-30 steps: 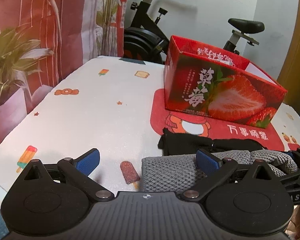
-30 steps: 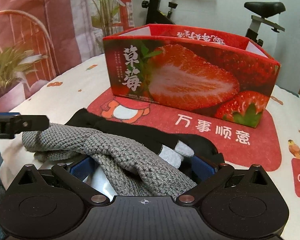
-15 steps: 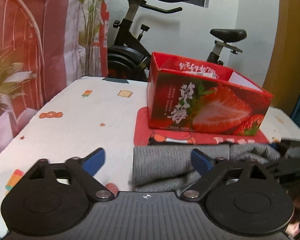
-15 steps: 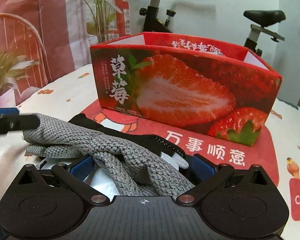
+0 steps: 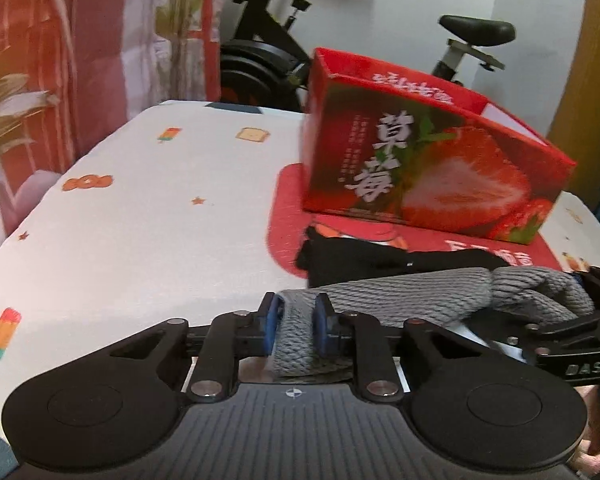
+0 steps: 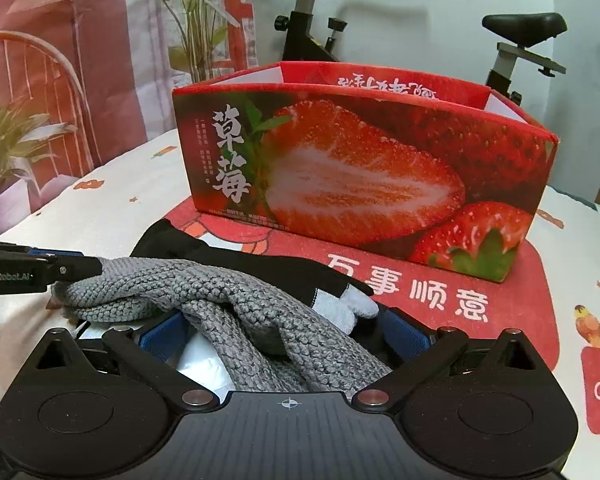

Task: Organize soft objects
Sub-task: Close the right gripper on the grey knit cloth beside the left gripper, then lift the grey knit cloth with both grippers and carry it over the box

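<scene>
A grey knit cloth (image 5: 420, 292) stretches across the tabletop between my two grippers. My left gripper (image 5: 296, 326) grips its left end: the blue pads press on a fold of the knit and the jaws are still closing. In the right wrist view this gripper's finger (image 6: 40, 272) meets the grey cloth (image 6: 160, 284) at its left tip. My right gripper (image 6: 284, 332) stands wide open, with the cloth's other end and a black glove (image 6: 260, 268) piled between its pads. The glove (image 5: 360, 260) lies partly under the cloth.
A red strawberry-print box (image 6: 360, 180), open at the top, stands on a red mat (image 6: 440, 292) just behind the cloths. The white patterned table cover (image 5: 140, 220) runs off to the left. An exercise bike (image 5: 260, 64) and a potted plant (image 6: 16, 148) stand beyond the table.
The left gripper's jaws went from wide open to closed on the left end of the grey cloth, after shifting right over it. The right gripper has hardly moved.
</scene>
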